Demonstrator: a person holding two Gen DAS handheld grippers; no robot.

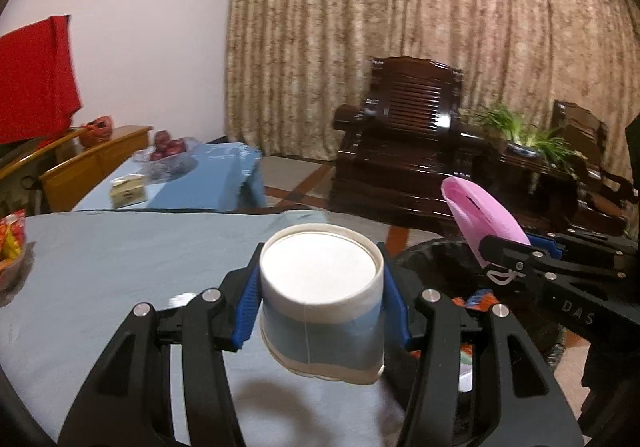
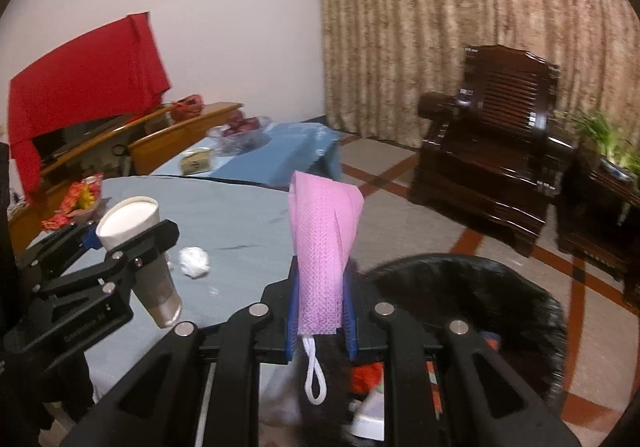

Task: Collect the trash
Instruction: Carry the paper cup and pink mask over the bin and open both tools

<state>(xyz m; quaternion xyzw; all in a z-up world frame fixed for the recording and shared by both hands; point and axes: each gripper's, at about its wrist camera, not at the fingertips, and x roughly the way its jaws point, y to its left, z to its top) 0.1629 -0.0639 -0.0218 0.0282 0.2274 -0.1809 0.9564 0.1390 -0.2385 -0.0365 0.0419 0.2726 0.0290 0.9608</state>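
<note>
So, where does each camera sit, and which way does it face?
Left wrist: on the left tongs, looking along them over the table to the curtain; they grip a paper cup.
Right wrist: on the right tongs, facing the same way above the bin; they pinch a pink mask.
Shared: each view also shows the other tongs.

The left gripper [image 1: 320,299] holds a paper cup [image 1: 320,287] above the table [image 1: 120,267], and to its right the right gripper [image 2: 320,311] holds a face mask [image 2: 322,247] over the near edge of the trash bin [image 2: 480,279], which stands beside the table. A crumpled tissue [image 2: 194,262] lies on the table between the two grippers. Behind the table stands a lower table [image 2: 280,155] bearing a fruit bowl [image 2: 240,133], with an armchair [image 2: 488,151] farther right.
</note>
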